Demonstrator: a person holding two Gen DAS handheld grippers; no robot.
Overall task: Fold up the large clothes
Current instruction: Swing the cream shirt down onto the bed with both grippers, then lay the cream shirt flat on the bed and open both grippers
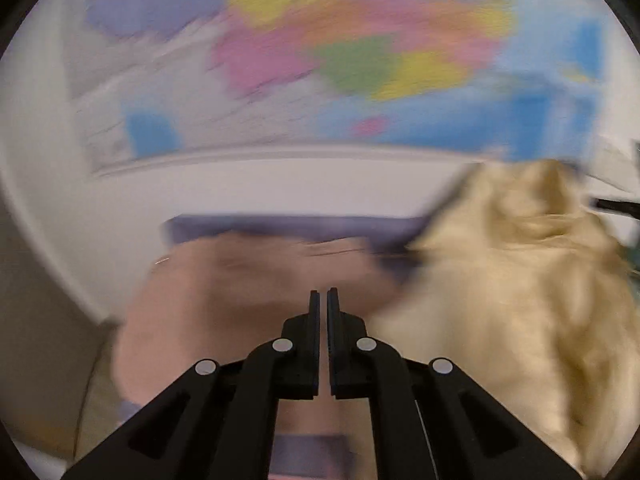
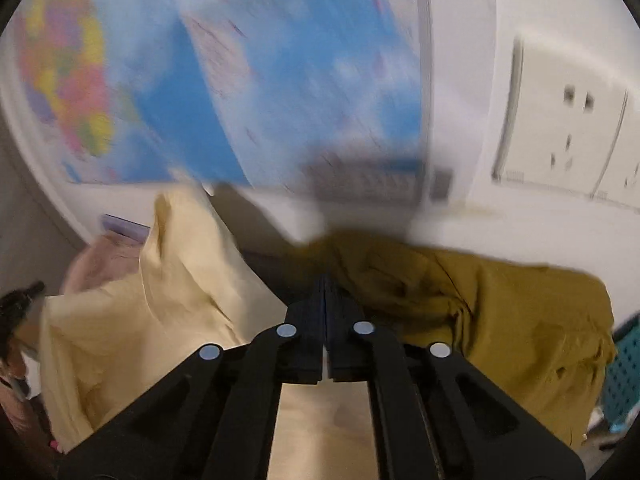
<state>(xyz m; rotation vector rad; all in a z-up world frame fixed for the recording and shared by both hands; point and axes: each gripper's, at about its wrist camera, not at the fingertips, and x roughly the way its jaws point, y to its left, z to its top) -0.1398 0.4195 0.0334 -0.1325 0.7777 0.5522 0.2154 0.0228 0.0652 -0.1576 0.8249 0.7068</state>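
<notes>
the left tongs (image 1: pixel 323 296) are closed with nothing visibly between them, over a pink garment (image 1: pixel 240 300). the right tongs (image 2: pixel 325 284) look closed too; whether they pinch cloth is unclear. the cream garment (image 2: pixel 160 300) hangs bunched between them, likely lifted for spreading, beside a mustard garment (image 2: pixel 500 312).

A white wall (image 1: pixel 280 188) carries a large, brightly coloured world map (image 1: pixel 340 40), motion-blurred in both views, with a pale socket panel (image 2: pixel 568 120) mounted to its right and a teal perforated basket (image 2: pixel 624 376) at the far right edge.
</notes>
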